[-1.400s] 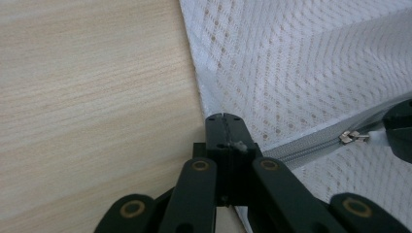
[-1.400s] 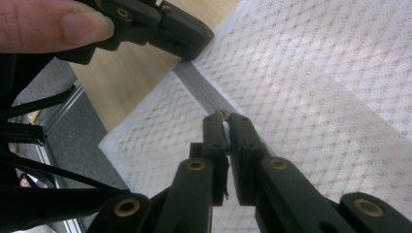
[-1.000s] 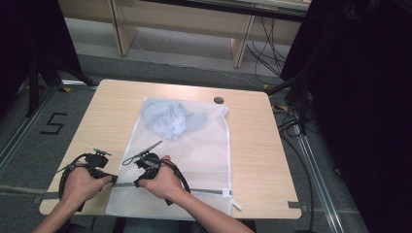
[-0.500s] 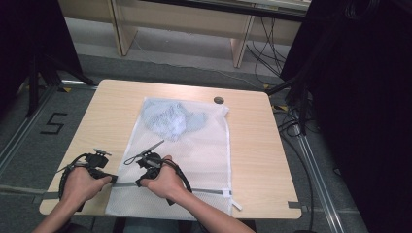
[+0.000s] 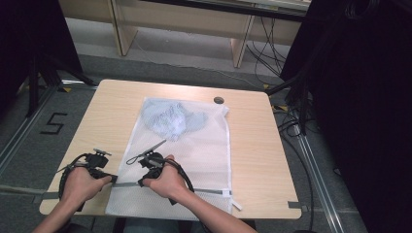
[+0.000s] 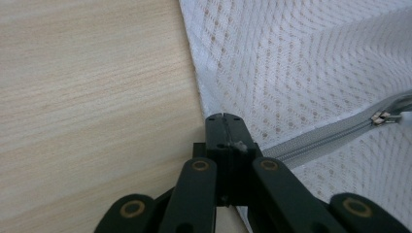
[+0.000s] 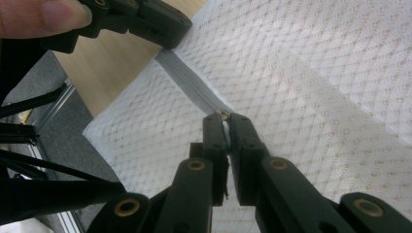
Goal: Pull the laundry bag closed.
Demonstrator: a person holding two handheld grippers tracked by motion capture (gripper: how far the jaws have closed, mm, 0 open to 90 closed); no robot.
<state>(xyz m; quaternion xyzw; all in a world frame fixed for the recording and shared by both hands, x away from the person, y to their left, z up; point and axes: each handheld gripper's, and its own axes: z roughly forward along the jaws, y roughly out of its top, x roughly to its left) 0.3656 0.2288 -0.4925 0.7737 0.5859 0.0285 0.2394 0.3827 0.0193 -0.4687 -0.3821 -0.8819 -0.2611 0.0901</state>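
- Black, hard-edged jaws of the left gripper (image 6: 224,119) are seen pressed together in the left gripper view, pinched on the edge of the mesh laundry bag (image 6: 311,63) right where the grey zipper (image 6: 316,141) ends.
- Equally black and jointed with brass-coloured pivots, the right gripper (image 7: 223,116) is clamped narrow on the small metal zipper slider (image 7: 222,113), which is nipped at the very tips of the jaws.
- From the slider, the zipper tape is seen running as a flat, ribbed grey band toward 11 o'clock in the right gripper view, up to the left gripper (image 7: 160,29) held by a hand (image 7: 43,17).
- In the left gripper view the slider (image 6: 381,118) is seen at about 3 o'clock from the jaws, small and metallic.
- In the high view the bag (image 5: 194,160) is laid flat as a long white rectangle on the pale wood-grain table (image 5: 252,145), with its zippered end at 6 o'clock, nearest the person.
- Fine diamond netting makes up the bag's fabric, and the table's tan shows through it.
- A crumpled, soft, pale blue garment (image 5: 172,119) is seen inside the bag at its 12 o'clock end, well apart from both grippers.
- Both grippers (image 5: 104,170) (image 5: 150,167) are held near the table's 6 o'clock edge, the left at the bag's corner, the right just beside it on the zipper line.
- A small dark round grommet (image 5: 218,100) is set in the tabletop near the bag's far right corner.
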